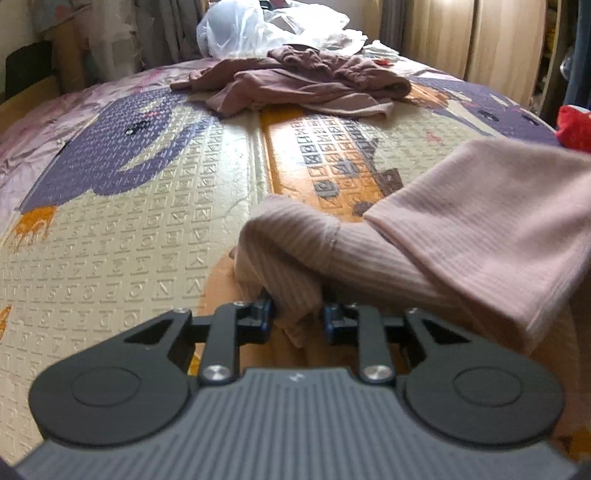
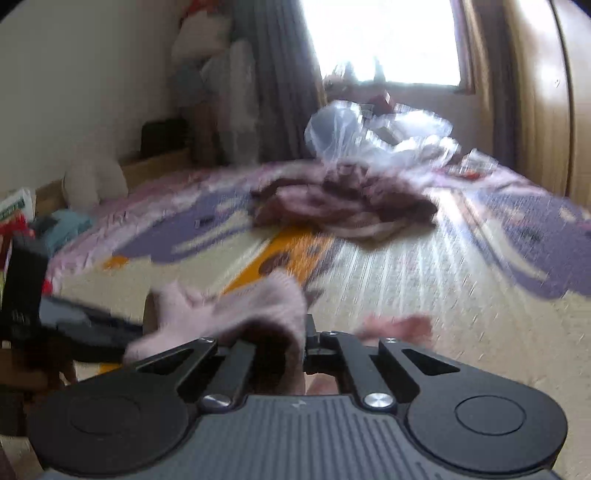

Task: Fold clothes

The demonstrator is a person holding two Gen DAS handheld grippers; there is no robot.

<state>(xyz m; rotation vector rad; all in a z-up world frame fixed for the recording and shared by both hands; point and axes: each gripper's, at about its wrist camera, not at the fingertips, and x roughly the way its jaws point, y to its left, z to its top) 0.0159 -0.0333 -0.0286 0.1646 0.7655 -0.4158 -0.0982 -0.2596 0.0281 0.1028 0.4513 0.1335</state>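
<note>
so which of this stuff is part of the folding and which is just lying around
In the job:
pink top, held by both
left gripper
right gripper
brown clothes

Lying about:
plastic bags
red thing
play mat

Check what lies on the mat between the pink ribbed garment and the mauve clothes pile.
Nothing: in the left wrist view, bare play mat separates the pink ribbed garment from the mauve clothes pile.

Your right tool [image 2: 305, 341] pinches the pink garment [image 2: 236, 310], which drapes off to the left above the mat [image 2: 424, 280]. Farther back a maroon heap [image 2: 343, 203] lies before a plastic bag [image 2: 369, 133]. The view is motion-blurred.
</note>
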